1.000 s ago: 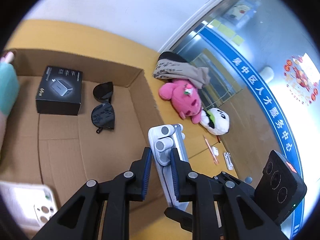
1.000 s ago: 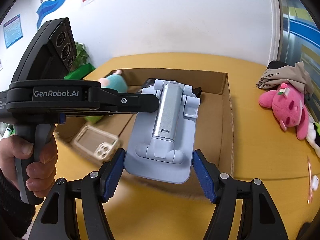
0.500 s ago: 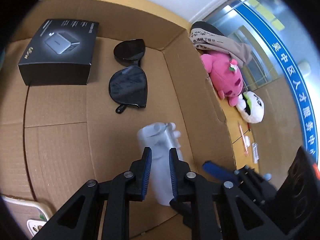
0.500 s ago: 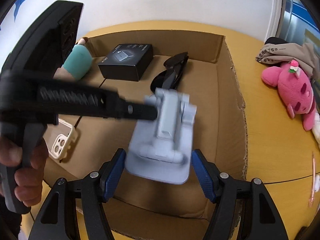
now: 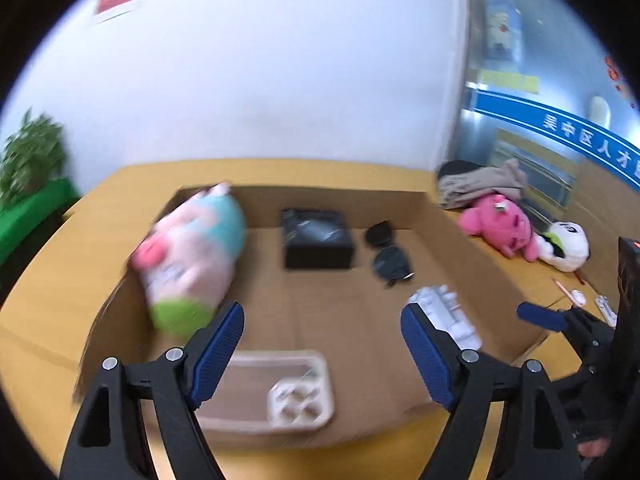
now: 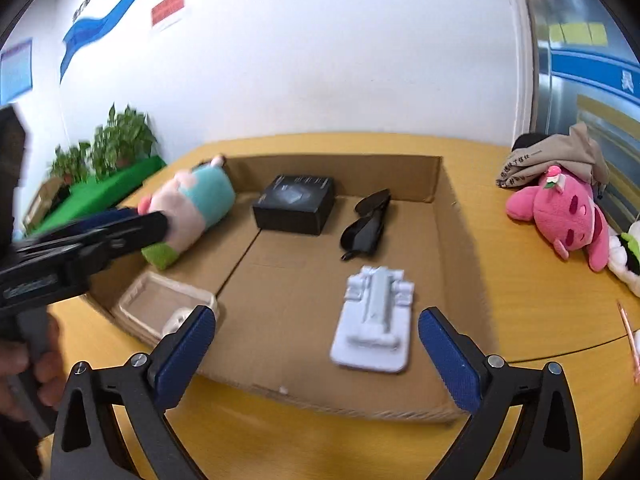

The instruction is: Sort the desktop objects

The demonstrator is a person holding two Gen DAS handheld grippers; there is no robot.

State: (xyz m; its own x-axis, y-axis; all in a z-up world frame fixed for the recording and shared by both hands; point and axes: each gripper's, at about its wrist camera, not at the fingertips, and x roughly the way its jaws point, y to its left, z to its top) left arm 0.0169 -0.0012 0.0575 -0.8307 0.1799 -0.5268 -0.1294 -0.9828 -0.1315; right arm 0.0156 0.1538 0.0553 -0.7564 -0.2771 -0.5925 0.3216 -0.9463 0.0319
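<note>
- Since the grey phone stand [image 6: 374, 322] lies flat on the floor of the cardboard box [image 6: 460, 216], near the front right corner and touched by neither tool, its placement step is judged complete.
- Also inside the box: sunglasses [image 6: 366, 226] just behind the stand, a black carton [image 6: 296, 204] at the rear centre, a pastel plush toy [image 6: 188, 212] leaning on the left wall, and a clear phone case [image 6: 160, 310] at the front left.
- Right hand-held gripper [image 6: 316, 350]: released, jaws spread wide, nothing between them, hovering above the front wall of the box.
- Left hand-held gripper [image 5: 322, 346]: likewise released and empty, positioned over the phone case at the front left; this view is motion-blurred.
- Remaining on the desk [image 6: 520, 292], right of the box: a pink plush toy [image 6: 560, 212], a black-and-white plush toy [image 5: 566, 246], a bundle of beige fabric [image 6: 556, 164], and a thin pencil-like item [image 6: 630, 338] with small white pieces beside it, too small to identify.
- Judgement: five items are sorted, several are outstanding; the task is roughly half complete. Whether every outstanding item belongs in the box cannot be determined.
</note>
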